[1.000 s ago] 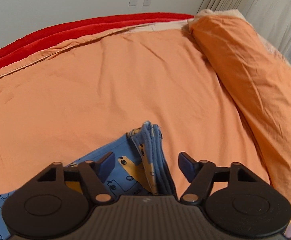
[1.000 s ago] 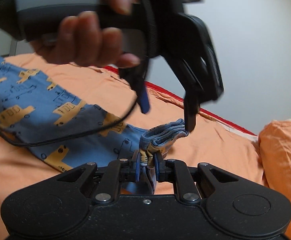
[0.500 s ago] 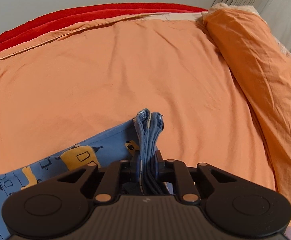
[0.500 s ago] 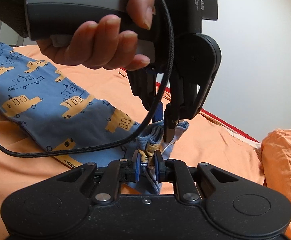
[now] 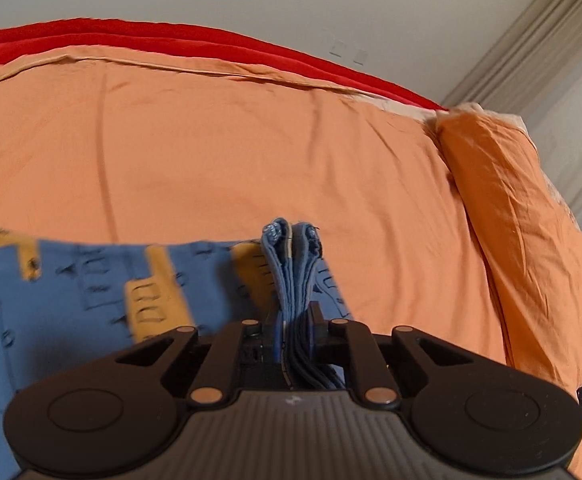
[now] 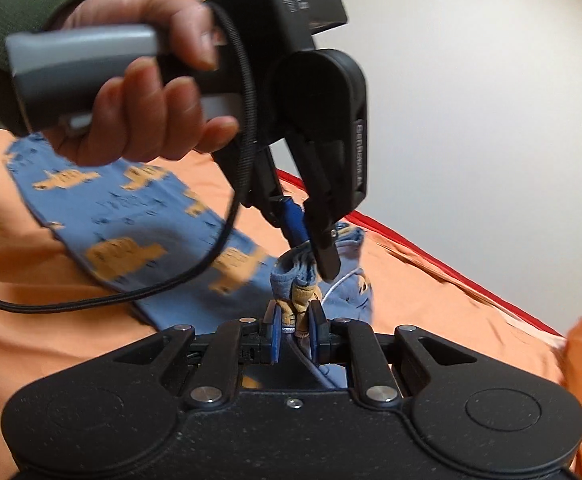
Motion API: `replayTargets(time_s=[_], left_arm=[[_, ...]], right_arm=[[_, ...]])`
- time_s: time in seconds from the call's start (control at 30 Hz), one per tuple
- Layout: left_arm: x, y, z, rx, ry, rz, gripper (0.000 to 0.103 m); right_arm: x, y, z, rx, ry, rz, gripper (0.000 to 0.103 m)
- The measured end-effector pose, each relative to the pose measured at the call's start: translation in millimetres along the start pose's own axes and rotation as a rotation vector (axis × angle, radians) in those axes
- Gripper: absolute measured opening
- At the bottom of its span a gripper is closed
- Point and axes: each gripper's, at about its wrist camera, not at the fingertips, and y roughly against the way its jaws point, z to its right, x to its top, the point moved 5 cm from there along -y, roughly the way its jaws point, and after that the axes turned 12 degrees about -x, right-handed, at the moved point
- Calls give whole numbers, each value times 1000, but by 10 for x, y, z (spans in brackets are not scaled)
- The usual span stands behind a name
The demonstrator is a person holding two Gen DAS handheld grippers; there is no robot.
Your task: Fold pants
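Blue pants (image 5: 75, 280) printed with yellow vehicles lie stretched over an orange bed. My left gripper (image 5: 293, 326) is shut on a bunched end of the pants, which sticks up between its fingers. In the right wrist view the pants (image 6: 131, 216) run back to the left, and my right gripper (image 6: 294, 330) is shut on the same bunched end. The left gripper (image 6: 311, 240) shows there too, held by a hand from above, pinching the fabric just beyond my right fingertips. The pinched end is lifted off the bed.
The orange bed sheet (image 5: 231, 160) fills most of the view. A rolled orange duvet (image 5: 531, 240) lies along the right side. A red blanket edge (image 5: 171, 40) runs along the far side by the white wall. A black cable (image 6: 111, 300) hangs from the left gripper.
My left gripper closed on the bunched end of the pants beside my right gripper. Both then lifted and swung, and the pants now stretch out to the left, blurred by motion.
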Motion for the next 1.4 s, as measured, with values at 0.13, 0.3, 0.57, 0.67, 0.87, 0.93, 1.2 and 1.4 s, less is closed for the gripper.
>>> replayTargets(time_s=[0.13,0.3,0.57,0.67,0.87,0.93,1.2,1.4], left_arm=[[-109,263,-239,15,30,31,13],[-141,477,-517,48,47,60,12],[-344,467,-1027,84,38,26,13],[-410,482,-1123,53,32,37,13],[-470,511,-1152,43,17,48,15],[-467,511,-1156,41,24,50,15],[-467,525,-1130,67,24,44,16],[-458,504,-1106,80,22,43,15]], right_arm=[[130,11,-262,69,5,2,15],[337,-72,-563,127,-8,-25,15],[346,-363,-960,180,-12,-153,15],[277,-403,-988,182,-17,-170,15],[164,-442,-968,184,-33,-156,16],[145,-448,-958,183,-35,-150,16],[125,-449,-953,194,-60,-148,17],[132,-430,-968,191,-62,-146,17]])
